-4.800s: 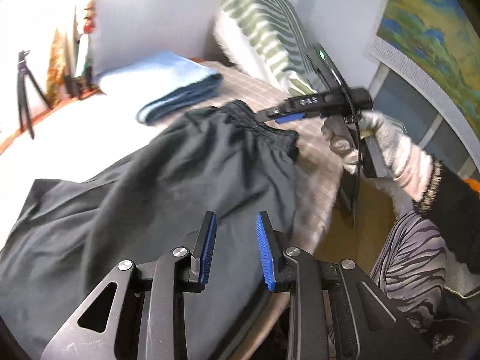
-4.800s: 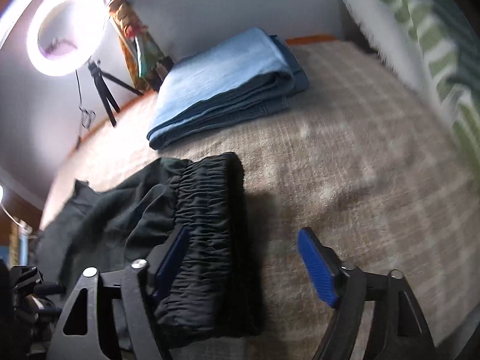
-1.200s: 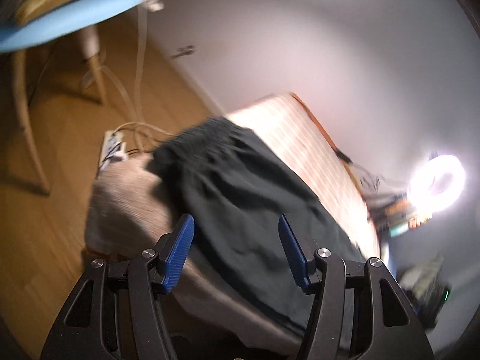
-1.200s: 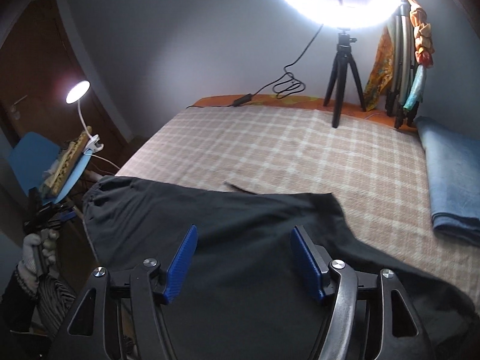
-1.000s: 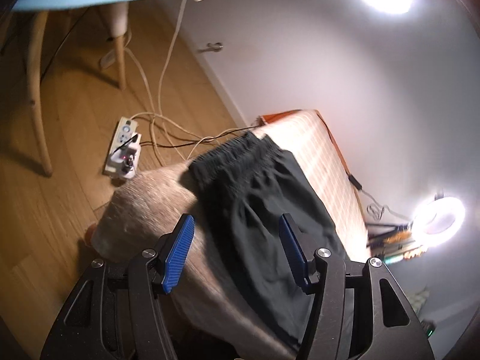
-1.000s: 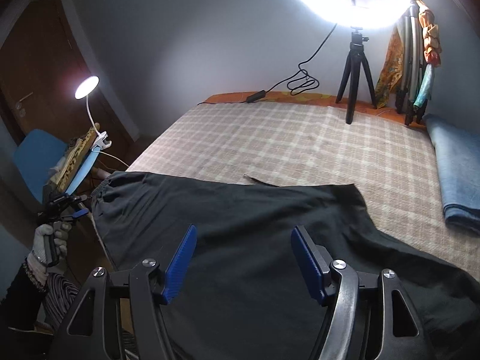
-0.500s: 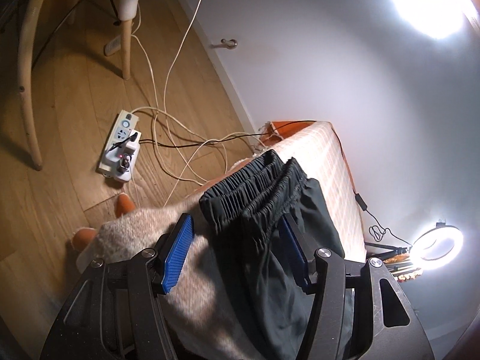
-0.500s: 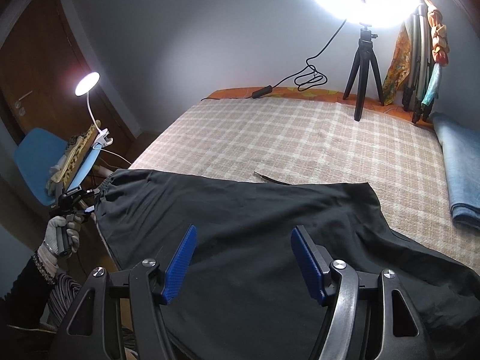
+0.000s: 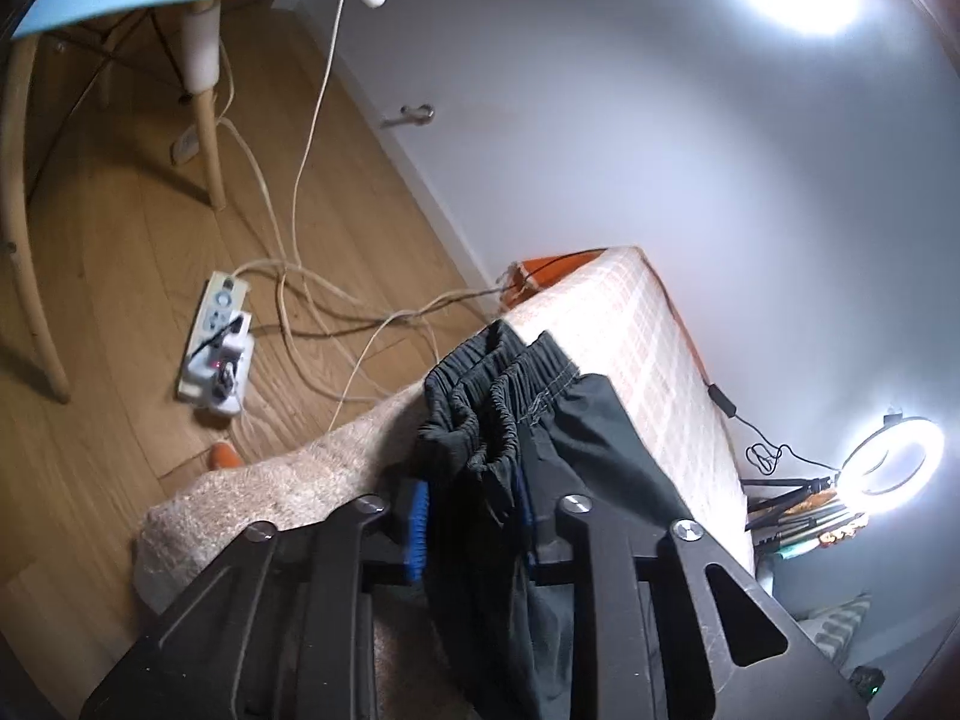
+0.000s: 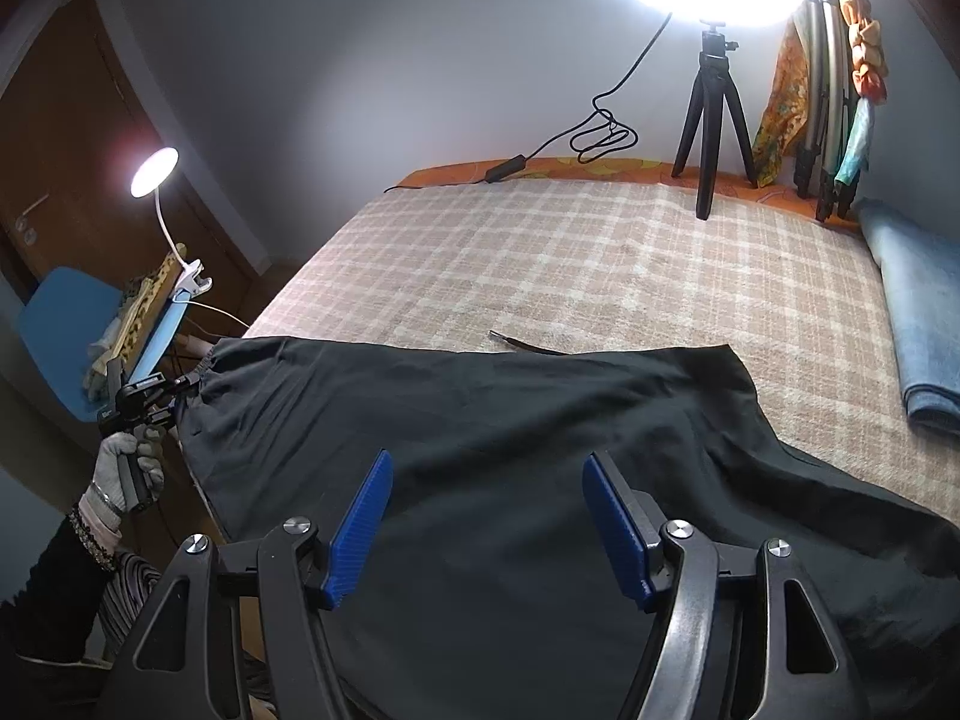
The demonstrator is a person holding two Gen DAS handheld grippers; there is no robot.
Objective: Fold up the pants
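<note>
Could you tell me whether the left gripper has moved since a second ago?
Yes: the left gripper has advanced toward the power strip, its jaws just closing on the pants waistband.

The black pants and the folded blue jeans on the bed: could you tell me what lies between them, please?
Nothing: in the right wrist view only bare checked blanket separates the black pants from the blue jeans.

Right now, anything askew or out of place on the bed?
The pants lie skewed, with the waistband bunched at the bed's corner and hanging past the edge. A loose drawstring end pokes out onto the blanket. Nothing looks damaged.
</note>
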